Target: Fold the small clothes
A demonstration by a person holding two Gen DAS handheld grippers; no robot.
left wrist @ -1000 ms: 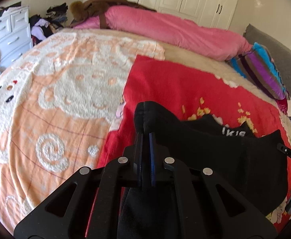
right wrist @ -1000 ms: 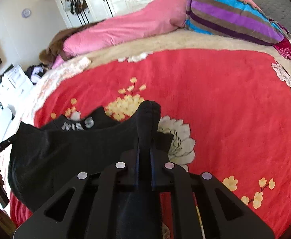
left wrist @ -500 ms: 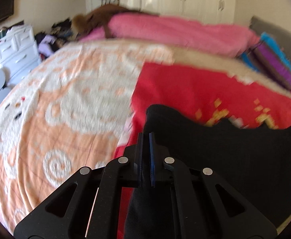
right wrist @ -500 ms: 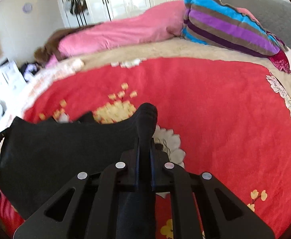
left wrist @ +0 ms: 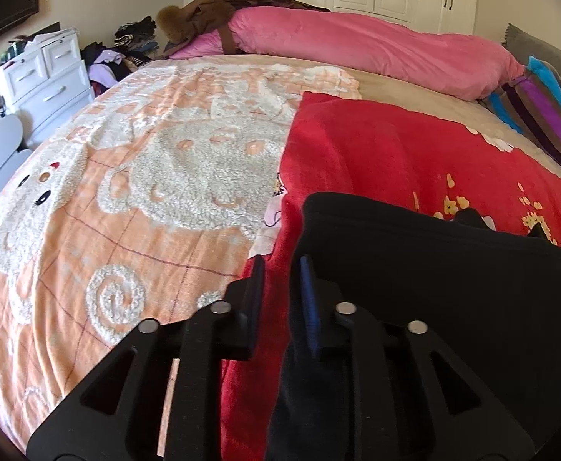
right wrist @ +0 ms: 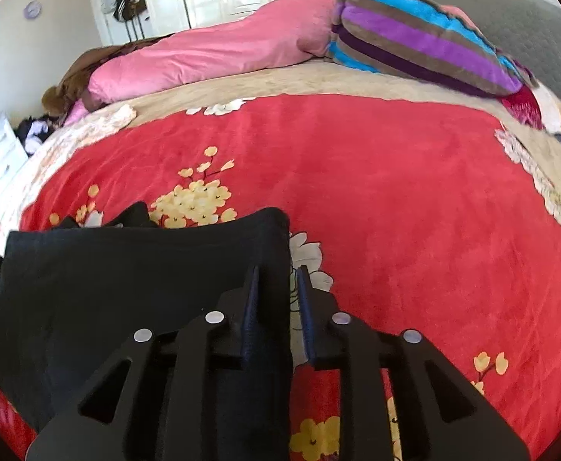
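Observation:
A black garment (left wrist: pixel 434 276) lies spread on the red flowered blanket (left wrist: pixel 376 161), its far edge folded over. My left gripper (left wrist: pixel 280 269) hovers at the garment's left corner. Its jaws are opening, and the cloth's edge rests beside the right finger (left wrist: pixel 306 299) without being pinched. In the right wrist view the black garment (right wrist: pixel 126 292) fills the lower left. My right gripper (right wrist: pixel 278 272) sits at its right corner with jaws opening. The hem lies loose against the left finger (right wrist: pixel 250 307), and the red blanket (right wrist: pixel 395 211) shows through the gap.
An orange and white fleece blanket (left wrist: pixel 126 192) covers the bed's left half. A rolled pink duvet (left wrist: pixel 357 46) and a striped cushion (right wrist: pixel 415 42) lie along the far side. White drawers (left wrist: pixel 46 73) and a clothes pile stand beyond the bed's left edge.
Both grippers were shut on the garment's corners and held them up. Now both pairs of jaws have parted and the corners lie flat on the red blanket.

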